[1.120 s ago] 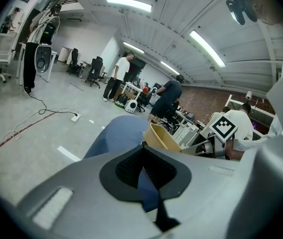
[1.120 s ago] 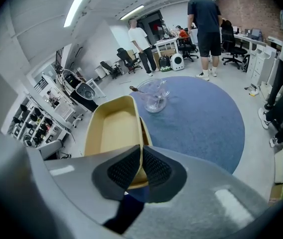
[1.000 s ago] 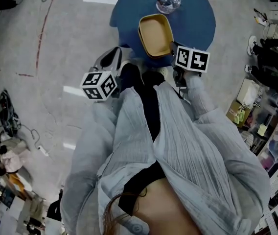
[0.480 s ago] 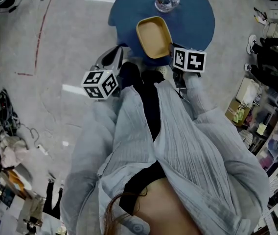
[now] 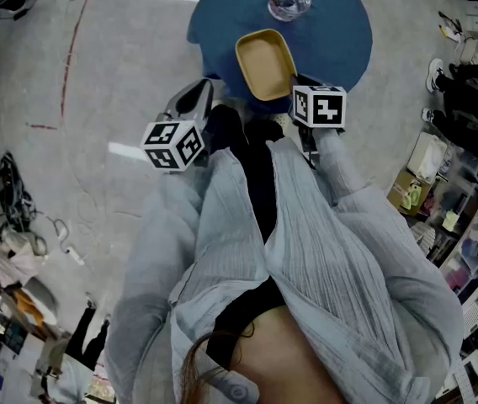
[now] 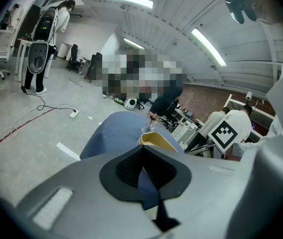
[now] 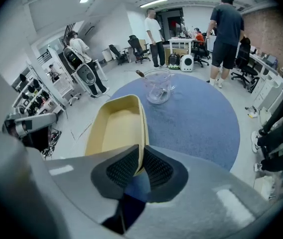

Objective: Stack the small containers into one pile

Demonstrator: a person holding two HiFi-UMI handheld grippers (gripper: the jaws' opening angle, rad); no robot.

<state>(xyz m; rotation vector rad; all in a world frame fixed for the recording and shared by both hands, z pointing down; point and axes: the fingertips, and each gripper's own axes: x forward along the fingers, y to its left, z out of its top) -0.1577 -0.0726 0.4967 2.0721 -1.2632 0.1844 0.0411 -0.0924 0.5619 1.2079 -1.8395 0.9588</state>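
Firmly, the right gripper (image 7: 140,159) clamps the yellow container (image 7: 115,127) by its near wall; left gripper (image 6: 142,157) closed.

1. Cut off by the head view's top edge: far rim of the blue table (image 5: 340,23). Near rim hidden behind the person's clothes.
2. Hidden behind the marker cube (image 5: 319,106) in the head view: jaws of the right gripper (image 7: 139,166) and the near corner of the yellow container (image 5: 264,53).
3. Mostly covered by the left gripper (image 6: 142,166) in its own view: that container, only a strip of rim showing.
4. Too unclear to tell: contents of the glass bowl (image 7: 158,89).
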